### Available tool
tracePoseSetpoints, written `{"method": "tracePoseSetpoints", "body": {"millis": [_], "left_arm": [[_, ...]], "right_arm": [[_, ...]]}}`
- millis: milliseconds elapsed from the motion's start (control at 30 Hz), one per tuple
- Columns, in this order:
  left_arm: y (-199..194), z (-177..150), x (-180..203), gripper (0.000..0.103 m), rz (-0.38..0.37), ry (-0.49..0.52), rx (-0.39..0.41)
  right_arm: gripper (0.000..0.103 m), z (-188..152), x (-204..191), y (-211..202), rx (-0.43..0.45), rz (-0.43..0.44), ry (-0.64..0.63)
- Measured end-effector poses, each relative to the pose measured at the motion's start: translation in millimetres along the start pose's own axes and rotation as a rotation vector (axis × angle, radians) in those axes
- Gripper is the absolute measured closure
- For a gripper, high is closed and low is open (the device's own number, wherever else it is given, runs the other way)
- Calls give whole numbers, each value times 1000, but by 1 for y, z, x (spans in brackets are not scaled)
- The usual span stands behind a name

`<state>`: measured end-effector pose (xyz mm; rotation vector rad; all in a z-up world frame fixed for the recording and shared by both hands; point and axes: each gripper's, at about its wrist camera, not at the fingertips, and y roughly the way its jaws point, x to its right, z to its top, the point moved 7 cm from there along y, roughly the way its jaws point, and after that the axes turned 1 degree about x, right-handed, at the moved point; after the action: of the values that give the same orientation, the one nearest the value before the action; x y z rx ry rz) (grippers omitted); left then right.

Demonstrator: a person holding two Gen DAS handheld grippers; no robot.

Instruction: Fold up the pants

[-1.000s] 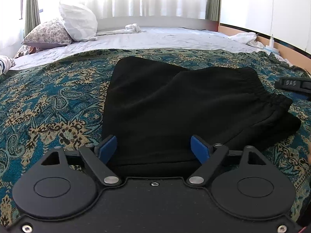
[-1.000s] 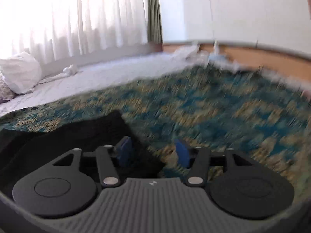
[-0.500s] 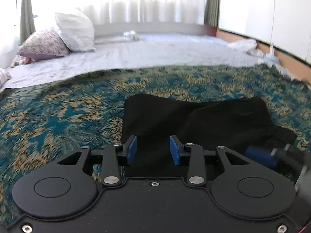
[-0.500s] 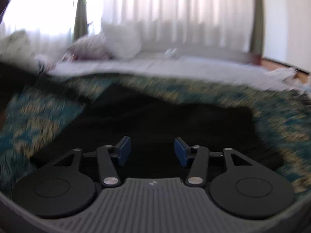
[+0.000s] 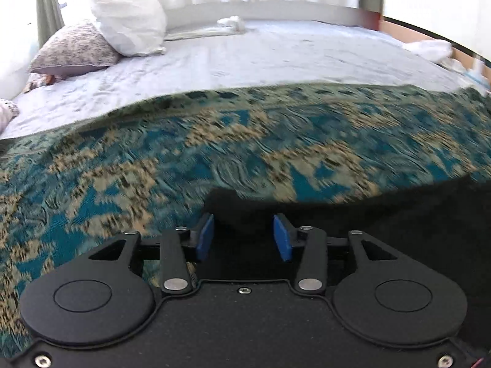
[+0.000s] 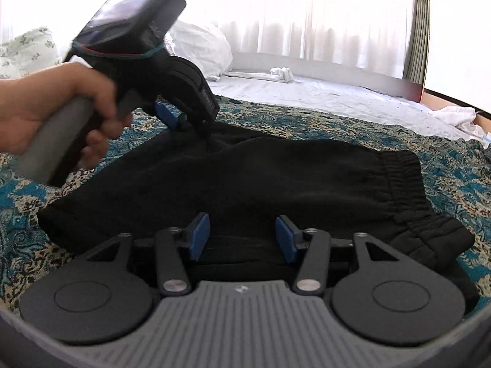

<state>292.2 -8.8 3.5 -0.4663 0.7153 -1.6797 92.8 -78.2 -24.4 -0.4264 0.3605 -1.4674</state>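
Observation:
Black pants [image 6: 276, 178] lie folded on the teal patterned bedspread [image 6: 445, 159], elastic waistband [image 6: 402, 178] to the right. My right gripper [image 6: 242, 236] hovers at their near edge, blue pads apart, with black fabric below them. A hand [image 6: 46, 104] holds my left gripper [image 6: 190, 122] at the pants' far left corner. In the left wrist view that corner of the pants [image 5: 245, 214] sits between the pads of the left gripper [image 5: 244, 236]. Its jaws are opening, and the pads do not press the cloth.
Beyond the bedspread [image 5: 153, 159] lies a white sheet [image 5: 276, 61] with pillows [image 5: 129, 24] at the left and a bunched white cloth [image 5: 230, 24] near the headboard. Curtains close off the back. More white cloth [image 6: 454, 116] lies at the right, by a wooden edge.
The left gripper narrowed its wide jaws and travelled left to the pants' corner. The right wrist view swung from the bedspread to face the pants, then held still.

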Motion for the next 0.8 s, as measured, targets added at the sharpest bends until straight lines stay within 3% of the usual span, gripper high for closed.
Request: {"method": "tracePoseSetpoints", "body": {"millis": [200, 433, 633, 800], "left_arm": [[28, -3, -17, 53, -14, -131, 7], [30, -3, -12, 51, 62, -102, 50], [-14, -6, -10, 53, 39, -125, 100], [-68, -31, -6, 53, 27, -100, 149]], "right_arm": [[38, -1, 0, -2, 18, 11, 17], [37, -1, 0, -3, 28, 17, 24], [32, -2, -1, -4, 35, 11, 30], [23, -1, 7, -11, 53, 37, 80]]}}
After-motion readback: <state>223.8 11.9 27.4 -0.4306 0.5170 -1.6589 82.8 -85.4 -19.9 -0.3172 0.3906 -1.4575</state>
